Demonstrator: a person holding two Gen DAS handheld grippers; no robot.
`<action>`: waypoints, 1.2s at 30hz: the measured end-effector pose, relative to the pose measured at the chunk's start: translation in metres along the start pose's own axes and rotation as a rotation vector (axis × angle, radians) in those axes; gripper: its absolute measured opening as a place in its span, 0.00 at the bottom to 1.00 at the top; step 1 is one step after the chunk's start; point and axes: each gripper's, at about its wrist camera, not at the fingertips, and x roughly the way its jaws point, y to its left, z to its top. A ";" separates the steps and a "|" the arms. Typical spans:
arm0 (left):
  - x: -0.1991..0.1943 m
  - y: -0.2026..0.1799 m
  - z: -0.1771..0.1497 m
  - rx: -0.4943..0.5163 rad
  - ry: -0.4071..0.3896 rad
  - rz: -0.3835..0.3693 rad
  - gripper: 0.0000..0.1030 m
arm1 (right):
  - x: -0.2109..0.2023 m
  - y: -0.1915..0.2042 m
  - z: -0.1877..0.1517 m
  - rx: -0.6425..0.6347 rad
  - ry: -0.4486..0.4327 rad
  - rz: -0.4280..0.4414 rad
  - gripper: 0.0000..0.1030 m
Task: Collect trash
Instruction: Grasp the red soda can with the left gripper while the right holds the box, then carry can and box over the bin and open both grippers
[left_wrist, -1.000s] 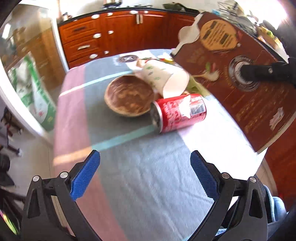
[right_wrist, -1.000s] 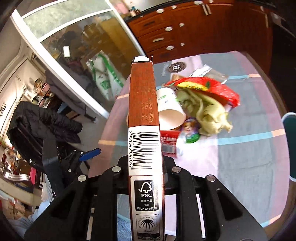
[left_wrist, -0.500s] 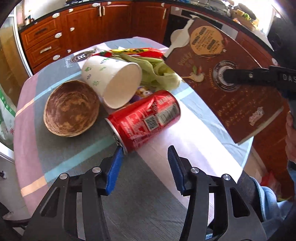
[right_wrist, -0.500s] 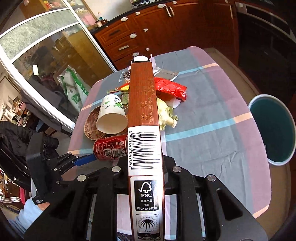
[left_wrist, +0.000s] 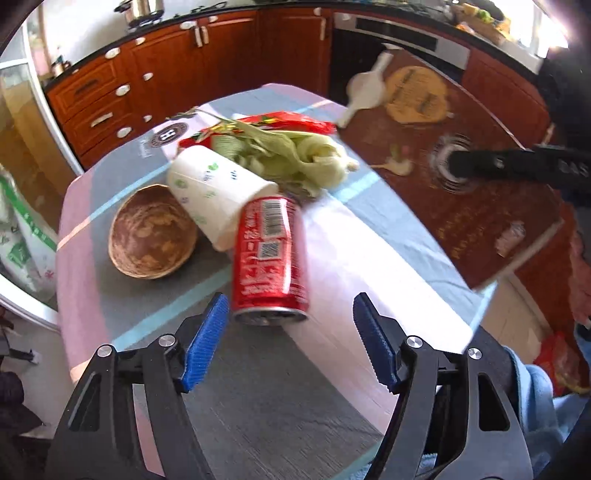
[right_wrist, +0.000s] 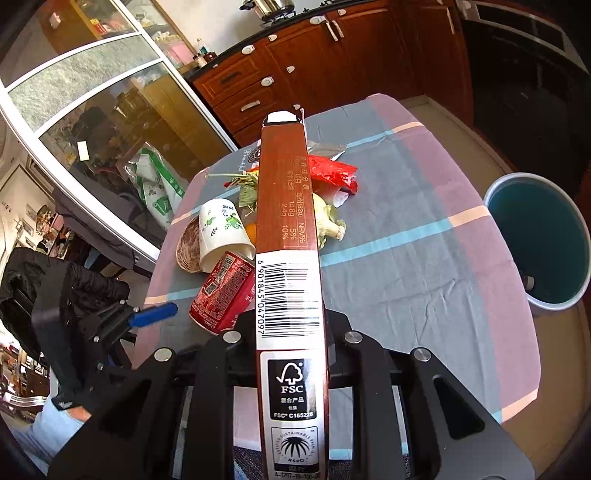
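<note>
My left fingers stand apart, having just widened again, the red can's near end between the blue pads, ungripped. My right fingers clamp the flat brown box, ready for the blue bin beside the table. Beyond the can lie the paper cup, woven bowl and husks. A second ago the can lay crosswise, farther off.

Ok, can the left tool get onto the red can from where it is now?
Probably yes. The left tool is open, its jaws having just been widening, and the red can lies on its side with its end between the tips. The paper cup leans on its far end only.
</note>
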 end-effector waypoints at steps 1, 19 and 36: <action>0.006 0.006 0.004 -0.018 0.016 0.006 0.70 | -0.002 -0.002 0.001 0.005 -0.005 0.005 0.18; 0.021 -0.035 0.017 -0.050 0.052 0.071 0.57 | -0.020 -0.044 0.002 0.083 -0.047 0.039 0.18; 0.055 -0.199 0.144 0.184 0.016 -0.118 0.57 | -0.108 -0.193 0.009 0.328 -0.223 -0.093 0.18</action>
